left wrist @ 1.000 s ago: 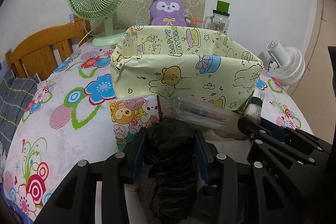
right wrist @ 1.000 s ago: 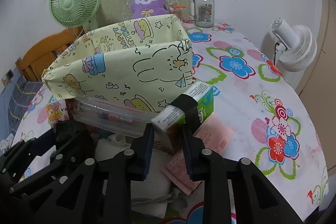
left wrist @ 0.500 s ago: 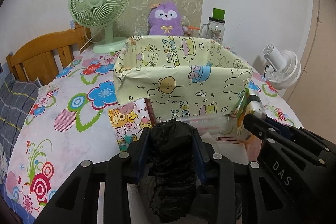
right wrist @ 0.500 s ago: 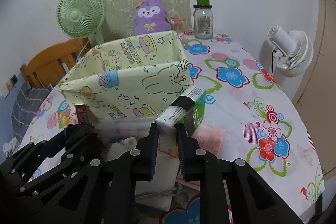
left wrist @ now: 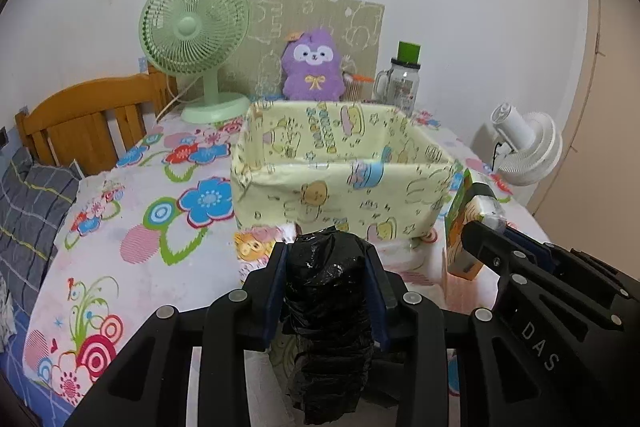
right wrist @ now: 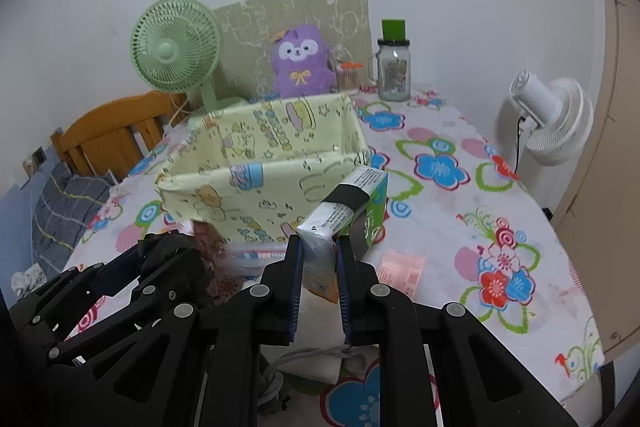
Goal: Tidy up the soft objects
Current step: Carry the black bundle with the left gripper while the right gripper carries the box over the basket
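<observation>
My left gripper point(left wrist: 326, 251) is shut on a crumpled black plastic bundle point(left wrist: 326, 295), held above the table just in front of the yellow cartoon-print fabric box point(left wrist: 340, 195). My right gripper point(right wrist: 318, 247) is shut on a green and white tissue pack point(right wrist: 352, 203), lifted beside the box's right front corner. In the left wrist view that pack point(left wrist: 460, 227) and the right gripper point(left wrist: 480, 219) show at the right. In the right wrist view the left gripper point(right wrist: 168, 247) sits at the lower left. The box point(right wrist: 256, 187) stands open-topped, and what I see of its inside is empty.
On the flowered tablecloth below lie a cartoon packet point(left wrist: 256, 243), a pink packet point(right wrist: 400, 267) and a white cloth with a cord point(right wrist: 320, 351). Behind the box stand a green fan point(left wrist: 194, 27), a purple plush point(left wrist: 312, 67) and a jar point(left wrist: 404, 83). A white fan point(left wrist: 524, 147) stands right, wooden rails point(left wrist: 88, 123) left.
Both grippers have risen with their loads, so the box now sits lower in view with its inside showing. The right jaws squeezed tighter on the tissue pack.
</observation>
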Demonstrator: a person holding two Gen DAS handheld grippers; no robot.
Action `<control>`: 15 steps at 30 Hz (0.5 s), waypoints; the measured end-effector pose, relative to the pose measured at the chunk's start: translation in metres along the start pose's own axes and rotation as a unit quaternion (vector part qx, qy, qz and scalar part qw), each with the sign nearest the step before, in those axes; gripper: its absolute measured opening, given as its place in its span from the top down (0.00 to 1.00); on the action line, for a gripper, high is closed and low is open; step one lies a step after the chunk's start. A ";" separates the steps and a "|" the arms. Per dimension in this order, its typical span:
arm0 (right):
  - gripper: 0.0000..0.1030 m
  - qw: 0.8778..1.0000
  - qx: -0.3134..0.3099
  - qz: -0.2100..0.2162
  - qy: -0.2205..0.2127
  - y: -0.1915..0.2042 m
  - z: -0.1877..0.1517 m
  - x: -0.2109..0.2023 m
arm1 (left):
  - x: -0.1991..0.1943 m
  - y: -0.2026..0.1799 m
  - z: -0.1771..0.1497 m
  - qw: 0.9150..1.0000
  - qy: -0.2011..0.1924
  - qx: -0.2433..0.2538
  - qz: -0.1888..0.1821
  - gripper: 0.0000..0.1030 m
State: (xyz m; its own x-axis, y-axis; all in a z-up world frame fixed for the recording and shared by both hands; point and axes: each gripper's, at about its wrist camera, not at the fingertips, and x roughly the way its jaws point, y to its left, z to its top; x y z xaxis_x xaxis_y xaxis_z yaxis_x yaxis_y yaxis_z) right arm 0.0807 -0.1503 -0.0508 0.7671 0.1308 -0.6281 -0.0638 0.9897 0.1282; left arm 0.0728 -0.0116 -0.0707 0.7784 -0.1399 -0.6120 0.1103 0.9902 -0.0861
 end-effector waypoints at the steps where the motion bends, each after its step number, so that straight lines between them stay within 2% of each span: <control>1: 0.82 1.000 0.000 0.000 -0.004 0.001 0.002 -0.004 | -0.004 0.000 0.003 1.000 -0.003 0.001 -0.002 0.65; 15: 0.82 0.999 -0.003 0.008 -0.034 0.008 0.023 -0.041 | -0.039 -0.004 0.024 0.999 -0.034 0.005 0.006 0.65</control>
State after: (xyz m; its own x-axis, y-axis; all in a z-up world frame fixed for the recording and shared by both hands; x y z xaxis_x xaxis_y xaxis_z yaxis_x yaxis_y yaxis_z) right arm 0.0635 -0.1490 -0.0062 0.8077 0.1429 -0.5721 -0.0809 0.9879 0.1325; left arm 0.0567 -0.0097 -0.0279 0.8193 -0.1289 -0.5587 0.1067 0.9917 -0.0722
